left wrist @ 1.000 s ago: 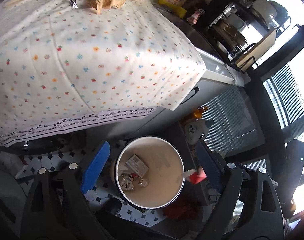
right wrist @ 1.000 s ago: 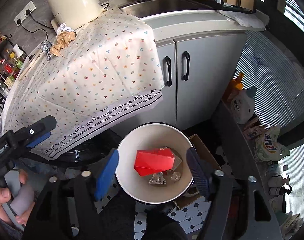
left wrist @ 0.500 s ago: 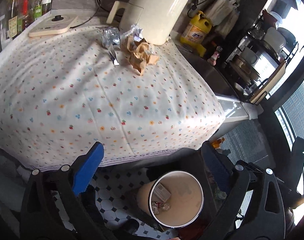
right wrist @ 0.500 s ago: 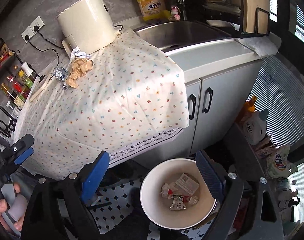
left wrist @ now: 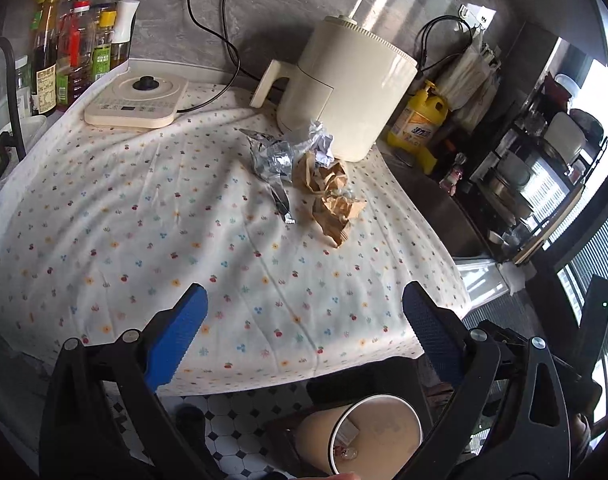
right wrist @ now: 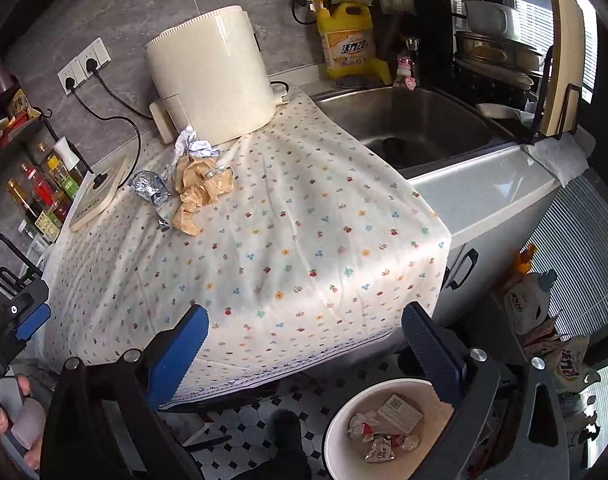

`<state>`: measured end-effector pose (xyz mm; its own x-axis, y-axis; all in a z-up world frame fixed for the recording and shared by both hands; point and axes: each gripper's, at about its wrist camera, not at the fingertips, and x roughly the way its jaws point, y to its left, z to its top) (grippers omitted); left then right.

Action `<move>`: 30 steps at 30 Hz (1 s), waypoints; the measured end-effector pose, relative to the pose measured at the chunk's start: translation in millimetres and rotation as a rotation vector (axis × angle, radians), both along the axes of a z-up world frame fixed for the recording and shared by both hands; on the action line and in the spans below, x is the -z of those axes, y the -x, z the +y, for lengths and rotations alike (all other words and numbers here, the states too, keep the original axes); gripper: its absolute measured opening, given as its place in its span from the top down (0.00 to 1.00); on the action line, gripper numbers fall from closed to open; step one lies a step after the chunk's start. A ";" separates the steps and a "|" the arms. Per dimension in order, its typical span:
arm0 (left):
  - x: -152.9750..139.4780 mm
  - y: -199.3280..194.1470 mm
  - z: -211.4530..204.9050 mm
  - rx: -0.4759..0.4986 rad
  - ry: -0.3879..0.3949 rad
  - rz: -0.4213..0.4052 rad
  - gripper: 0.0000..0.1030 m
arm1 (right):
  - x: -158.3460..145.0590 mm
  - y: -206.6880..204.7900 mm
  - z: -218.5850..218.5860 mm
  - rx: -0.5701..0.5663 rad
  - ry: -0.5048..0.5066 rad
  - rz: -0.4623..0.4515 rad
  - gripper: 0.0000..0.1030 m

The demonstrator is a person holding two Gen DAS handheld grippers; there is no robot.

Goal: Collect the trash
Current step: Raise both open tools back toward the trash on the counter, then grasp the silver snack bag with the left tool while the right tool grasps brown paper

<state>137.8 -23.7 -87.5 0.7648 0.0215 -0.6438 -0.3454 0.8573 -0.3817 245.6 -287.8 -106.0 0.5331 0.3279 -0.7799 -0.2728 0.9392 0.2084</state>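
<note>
trash [left wrist: 329, 196] on tablecloth [left wrist: 144, 240], bin [right wrist: 384, 428] below

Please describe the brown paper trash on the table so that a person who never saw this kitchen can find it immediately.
Find the big cream cylindrical appliance at the back of the flowered tablecloth. In front of it lies a small pile of trash. The crumpled brown paper is the tan, matte piece; beside it are a shiny silver foil wrapper and a white paper ball.

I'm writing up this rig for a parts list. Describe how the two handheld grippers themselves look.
Both look alike. The left gripper and the right gripper each have two black angular linkage arms joined by silver round-headed pins, ending in jaws faced with blue, finely textured pads. No cables or printed markings show on them. In the right wrist view a bare hand, no sleeve visible, grips a pale grey handle.
</note>
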 end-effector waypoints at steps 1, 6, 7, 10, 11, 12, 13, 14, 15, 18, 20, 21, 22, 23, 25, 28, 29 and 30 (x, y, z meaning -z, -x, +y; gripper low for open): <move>-0.9 -1.8 5.5 0.001 0.000 -0.005 0.06 | -1.0 -2.6 6.8 -0.004 0.002 -0.004 0.08; -4.1 -10.6 30.9 0.002 -0.008 -0.025 0.06 | -3.6 -16.2 39.9 -0.017 0.004 -0.011 0.08; -4.4 -12.3 37.3 0.000 -0.008 -0.030 0.06 | -4.0 -18.7 47.4 -0.022 0.007 -0.014 0.08; -4.7 -19.2 55.2 -0.006 -0.006 -0.038 0.06 | -5.1 -24.9 69.5 -0.041 0.011 -0.022 0.08; -4.4 -21.7 61.5 -0.006 -0.005 -0.040 0.06 | -5.8 -26.5 76.4 -0.046 0.011 -0.027 0.08; -3.9 -23.9 67.3 -0.004 -0.005 -0.042 0.06 | -6.3 -27.5 83.1 -0.048 0.012 -0.031 0.08; -3.2 -26.4 73.0 -0.002 -0.006 -0.044 0.06 | -7.0 -28.5 88.8 -0.049 0.012 -0.035 0.08; -3.1 -29.2 77.7 0.001 -0.008 -0.044 0.06 | -7.2 -30.0 94.4 -0.050 0.012 -0.038 0.08; -2.7 -31.9 82.9 0.005 -0.009 -0.045 0.06 | -7.6 -31.4 98.9 -0.048 0.012 -0.042 0.08; -0.9 -40.4 96.4 0.021 -0.011 -0.048 0.06 | -6.8 -36.3 111.3 -0.036 0.009 -0.047 0.08; 0.6 -47.3 106.1 0.034 -0.008 -0.053 0.06 | -5.5 -39.6 119.2 -0.027 0.009 -0.051 0.09; 2.0 -50.9 110.5 0.040 -0.004 -0.054 0.06 | -5.1 -41.2 122.9 -0.024 0.013 -0.054 0.10; 3.7 -54.9 115.0 0.049 0.003 -0.054 0.06 | -4.2 -43.0 126.1 -0.020 0.016 -0.054 0.12; 5.3 -58.9 118.5 0.058 0.010 -0.054 0.06 | -3.0 -44.7 128.4 -0.013 0.014 -0.053 0.13; 9.7 -68.3 124.4 0.079 0.020 -0.052 0.07 | 0.3 -47.4 130.1 0.010 0.007 -0.042 0.17; 20.1 -87.4 128.7 0.124 0.045 -0.028 0.15 | 6.7 -50.1 131.1 0.031 0.008 -0.020 0.23; 23.4 -93.6 128.3 0.140 0.050 -0.020 0.17 | 9.0 -50.8 131.3 0.034 0.012 -0.014 0.27; 27.1 -99.8 128.6 0.154 0.056 -0.014 0.20 | 11.3 -51.8 132.1 0.039 0.017 -0.006 0.29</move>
